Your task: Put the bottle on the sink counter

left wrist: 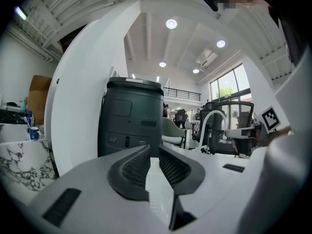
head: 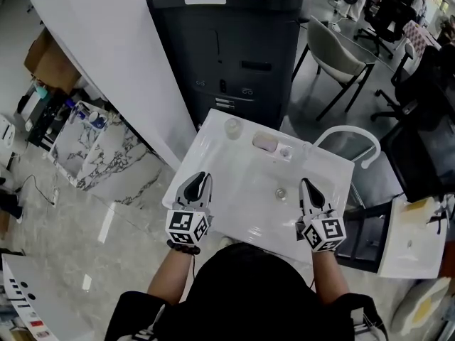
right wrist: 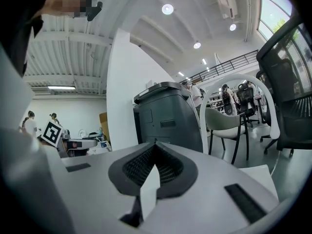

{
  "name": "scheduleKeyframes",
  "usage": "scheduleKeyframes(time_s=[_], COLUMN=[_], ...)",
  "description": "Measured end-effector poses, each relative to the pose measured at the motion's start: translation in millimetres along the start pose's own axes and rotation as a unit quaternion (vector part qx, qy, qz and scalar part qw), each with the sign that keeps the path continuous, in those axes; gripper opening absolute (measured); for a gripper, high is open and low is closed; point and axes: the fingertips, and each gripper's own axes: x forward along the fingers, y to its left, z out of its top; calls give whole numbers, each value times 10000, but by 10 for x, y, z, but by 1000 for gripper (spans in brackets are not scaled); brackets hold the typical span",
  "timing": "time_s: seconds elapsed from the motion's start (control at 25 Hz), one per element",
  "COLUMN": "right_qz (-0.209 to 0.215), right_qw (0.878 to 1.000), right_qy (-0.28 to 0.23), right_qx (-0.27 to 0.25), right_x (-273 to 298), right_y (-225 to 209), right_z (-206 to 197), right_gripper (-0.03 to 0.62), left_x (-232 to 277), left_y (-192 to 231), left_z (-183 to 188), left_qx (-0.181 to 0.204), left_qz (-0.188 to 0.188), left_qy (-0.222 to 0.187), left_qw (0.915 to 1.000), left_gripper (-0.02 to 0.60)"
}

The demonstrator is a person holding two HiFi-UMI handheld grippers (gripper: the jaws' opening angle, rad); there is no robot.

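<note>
The white sink counter (head: 234, 197) lies straight below me in the head view, its drain (head: 281, 192) near the middle. A small clear bottle (head: 232, 128), seen from above, stands on its back left corner. My left gripper (head: 201, 180) hovers over the counter's left front part, well short of the bottle. Its jaws stand together with nothing between them (left wrist: 153, 150). My right gripper (head: 307, 185) hangs over the right front part, just right of the drain. Its jaws meet at the tips and hold nothing (right wrist: 155, 147).
A pale soap dish (head: 265, 143) and a white arched faucet (head: 348, 135) sit at the counter's back. Behind stand a dark grey copier (head: 227, 41), a slanted white partition (head: 114, 62) and a grey chair (head: 341, 52). A marble-patterned unit (head: 92, 148) is at the left.
</note>
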Motion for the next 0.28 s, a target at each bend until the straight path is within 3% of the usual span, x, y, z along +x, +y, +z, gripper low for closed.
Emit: scheduleKeyframes(time_s=[0.28], right_qz=[-51], right_qw=[9999], right_qy=[-83], right_qx=[-80], right_x=[54], right_y=[-15], right_z=[76], right_gripper=[29], left_x=[84], left_y=[4], left_z=[97], left_qx=[89], left_qz=[-127], left_qy=[-104], left_qw=[9998], left_gripper=[66])
